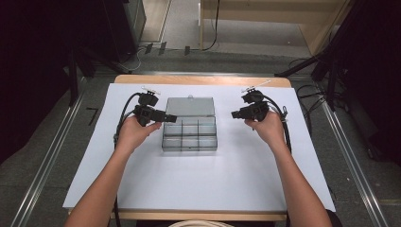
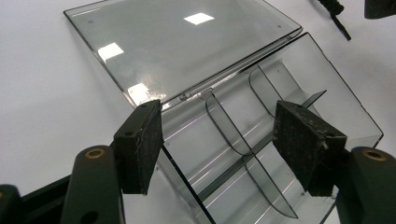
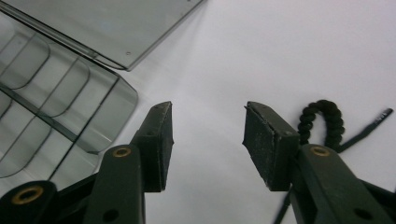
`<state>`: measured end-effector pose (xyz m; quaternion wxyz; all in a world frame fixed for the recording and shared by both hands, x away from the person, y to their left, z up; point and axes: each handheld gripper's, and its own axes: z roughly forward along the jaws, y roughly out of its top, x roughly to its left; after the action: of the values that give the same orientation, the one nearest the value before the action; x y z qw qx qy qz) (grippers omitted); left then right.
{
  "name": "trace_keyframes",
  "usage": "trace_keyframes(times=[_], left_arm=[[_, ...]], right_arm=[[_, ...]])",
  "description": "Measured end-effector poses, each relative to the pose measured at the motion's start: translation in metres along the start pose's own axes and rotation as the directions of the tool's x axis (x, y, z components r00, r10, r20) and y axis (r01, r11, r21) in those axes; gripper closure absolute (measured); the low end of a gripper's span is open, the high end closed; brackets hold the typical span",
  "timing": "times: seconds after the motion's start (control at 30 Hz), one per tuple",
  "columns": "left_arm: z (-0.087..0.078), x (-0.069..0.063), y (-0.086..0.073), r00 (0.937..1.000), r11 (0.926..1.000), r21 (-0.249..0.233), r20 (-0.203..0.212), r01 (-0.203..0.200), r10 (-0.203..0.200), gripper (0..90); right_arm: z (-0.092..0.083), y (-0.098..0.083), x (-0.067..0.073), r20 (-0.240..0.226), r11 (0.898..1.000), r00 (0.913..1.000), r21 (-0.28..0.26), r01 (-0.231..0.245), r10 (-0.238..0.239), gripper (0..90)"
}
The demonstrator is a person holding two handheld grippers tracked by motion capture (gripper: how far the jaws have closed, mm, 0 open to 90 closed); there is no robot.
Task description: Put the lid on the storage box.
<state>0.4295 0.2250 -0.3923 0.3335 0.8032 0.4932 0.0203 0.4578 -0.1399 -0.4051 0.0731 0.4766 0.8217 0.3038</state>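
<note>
my left gripper (image 2: 217, 149), jaws apart astride the near wall of the clear, smoke-tinted plastic compartment box (image 1: 189, 135) lying open-lidded, should clamp squarely there, while my right gripper (image 3: 208, 144), empty and apart, stays beside the box.

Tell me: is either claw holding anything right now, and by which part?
Nothing is held. The left claw stands open astride the clear box wall without pressing it; the right claw is open over bare white paper.
</note>
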Motion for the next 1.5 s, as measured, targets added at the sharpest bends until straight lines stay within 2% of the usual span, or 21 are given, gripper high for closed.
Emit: trace_keyframes(times=[0.13,0.2,0.43,0.7,1.23,1.5], left_arm=[[0.0,0.0,0.0,1.0,1.0,0.001,0.0,-0.002,0.002,34.7],[0.0,0.0,0.0,1.0,1.0,0.002,0.0,-0.001,0.001,34.8],[-0.003,0.001,-0.003,1.0,1.0,-0.003,-0.006,0.004,-0.004,35.0],[-0.004,0.003,-0.007,0.9999,1.0,0.004,-0.014,0.006,-0.006,35.0],[-0.003,0.005,-0.01,0.9998,0.9999,0.013,-0.02,0.006,-0.005,35.1],[-0.002,0.005,-0.011,0.9998,0.9999,0.014,-0.02,0.002,-0.002,35.1]], right_arm=[[0.0,-0.001,-0.006,0.012,1.0,0.9999,0.003,0.001,-0.001,56.4],[0.0,-0.001,-0.01,0.033,1.0,0.9994,0.013,0.01,-0.011,56.7],[0.0,-0.002,-0.026,0.041,0.998,0.9979,0.026,-0.051,0.05,56.8],[0.006,-0.004,-0.042,0.068,0.995,0.9943,0.056,-0.086,0.082,55.7],[0.02,-0.007,-0.06,0.101,0.984,0.9857,0.103,-0.145,0.135,54.4],[0.029,-0.01,-0.063,0.117,0.98,0.9833,0.125,-0.154,0.14,54.5]])
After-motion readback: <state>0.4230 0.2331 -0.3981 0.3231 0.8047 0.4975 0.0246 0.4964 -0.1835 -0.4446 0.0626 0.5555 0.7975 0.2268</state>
